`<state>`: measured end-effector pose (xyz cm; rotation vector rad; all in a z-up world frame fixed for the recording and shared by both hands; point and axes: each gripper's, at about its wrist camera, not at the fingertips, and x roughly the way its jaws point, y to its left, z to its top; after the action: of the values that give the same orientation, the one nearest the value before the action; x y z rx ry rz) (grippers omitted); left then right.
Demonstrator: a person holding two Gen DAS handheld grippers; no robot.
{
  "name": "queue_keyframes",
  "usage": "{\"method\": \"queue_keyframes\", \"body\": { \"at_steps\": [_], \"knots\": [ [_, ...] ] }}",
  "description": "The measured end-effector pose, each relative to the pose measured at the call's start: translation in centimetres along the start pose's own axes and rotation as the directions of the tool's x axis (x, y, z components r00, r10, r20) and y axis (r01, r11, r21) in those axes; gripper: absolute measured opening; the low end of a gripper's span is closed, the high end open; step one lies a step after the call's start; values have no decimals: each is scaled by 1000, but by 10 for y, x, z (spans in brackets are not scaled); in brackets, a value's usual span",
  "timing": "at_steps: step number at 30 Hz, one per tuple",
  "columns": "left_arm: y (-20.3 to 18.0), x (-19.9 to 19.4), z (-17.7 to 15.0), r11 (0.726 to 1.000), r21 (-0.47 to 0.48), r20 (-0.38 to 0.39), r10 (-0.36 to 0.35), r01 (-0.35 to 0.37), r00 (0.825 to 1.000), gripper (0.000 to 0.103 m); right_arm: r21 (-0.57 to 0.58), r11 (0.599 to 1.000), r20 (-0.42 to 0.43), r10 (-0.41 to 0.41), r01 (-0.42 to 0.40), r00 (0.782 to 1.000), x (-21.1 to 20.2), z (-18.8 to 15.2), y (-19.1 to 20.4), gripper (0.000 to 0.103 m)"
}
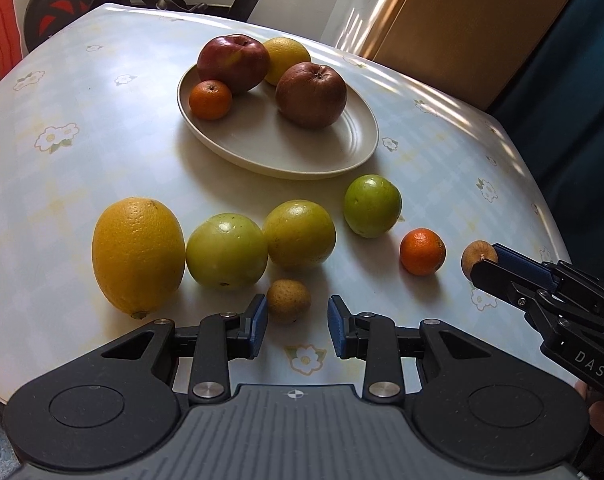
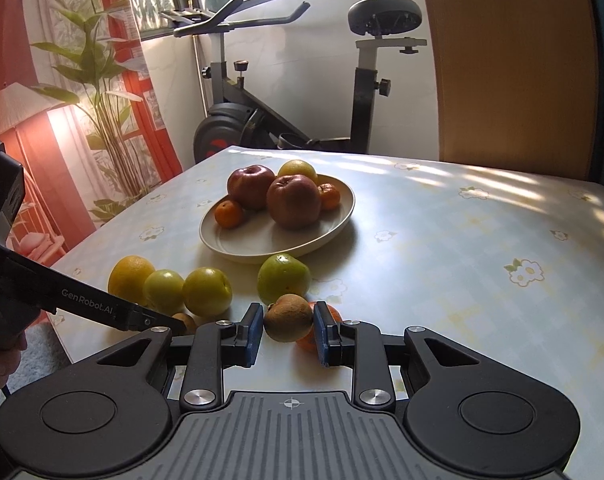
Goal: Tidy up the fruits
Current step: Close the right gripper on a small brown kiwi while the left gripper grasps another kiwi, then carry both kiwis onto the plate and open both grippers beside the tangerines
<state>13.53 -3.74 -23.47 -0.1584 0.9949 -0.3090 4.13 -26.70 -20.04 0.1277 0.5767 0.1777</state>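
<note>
— Tongs first: how do they stand?

— Left gripper (image 1: 297,320) has its jaws apart with nothing between them. Right gripper (image 2: 288,317) is clamped on a small brown fruit (image 2: 288,320), with a pad pressing on each side.

— And the left one's target?

— Probably the small tan fruit (image 1: 288,300). It lies on the table (image 1: 102,140) just ahead of the fingertips, lined up with the gap but not yet inside it (the gap looks only a little wider than the fruit).

— How to take it well?

— Ease forward and down until the pads flank its widest part, then close gently. It's round, so I'd expect it to roll if one pad touches first. Mind the yellow-green fruit (image 1: 300,234) close behind it.

— Then where?

— Farther ahead, past the loose row, the plate (image 1: 262,140) has bare room on its near side, in front of the nearer apple (image 1: 311,94).
</note>
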Motion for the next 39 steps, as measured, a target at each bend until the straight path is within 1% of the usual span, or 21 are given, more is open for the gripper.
{"method": "queue_keyframes", "body": {
  "at_steps": [10, 15, 21, 22, 23, 24, 39],
  "knots": [
    [-3, 8, -1, 999, -17, 12, 36, -35, 999, 35, -2, 1000, -7, 6, -6, 1000, 2, -1, 1, 25],
    [-6, 10, -3, 998, -7, 20, 58, -58, 998, 35, 3, 1000, -7, 8, -8, 1000, 4, -2, 0, 25],
    [-11, 16, -4, 998, 17, 20, 56, -57, 998, 35, 9, 1000, -8, 10, -10, 1000, 4, -3, -1, 25],
    [-11, 16, -4, 998, 20, 21, 56, -56, 998, 34, 11, 1000, -8, 10, -10, 1000, 4, -4, -2, 25],
    [-12, 17, -4, 998, 23, 20, 54, -54, 998, 29, 13, 1000, -8, 10, -10, 1000, 4, -4, -2, 25],
    [-13, 17, -4, 998, 27, 20, 50, -51, 999, 28, 15, 1000, -8, 10, -10, 1000, 4, -5, -3, 25],
    [-15, 12, -7, 997, 54, 40, 44, -46, 998, 28, 23, 1000, -8, 12, -11, 1000, 4, -6, -5, 25]
  ]
}}
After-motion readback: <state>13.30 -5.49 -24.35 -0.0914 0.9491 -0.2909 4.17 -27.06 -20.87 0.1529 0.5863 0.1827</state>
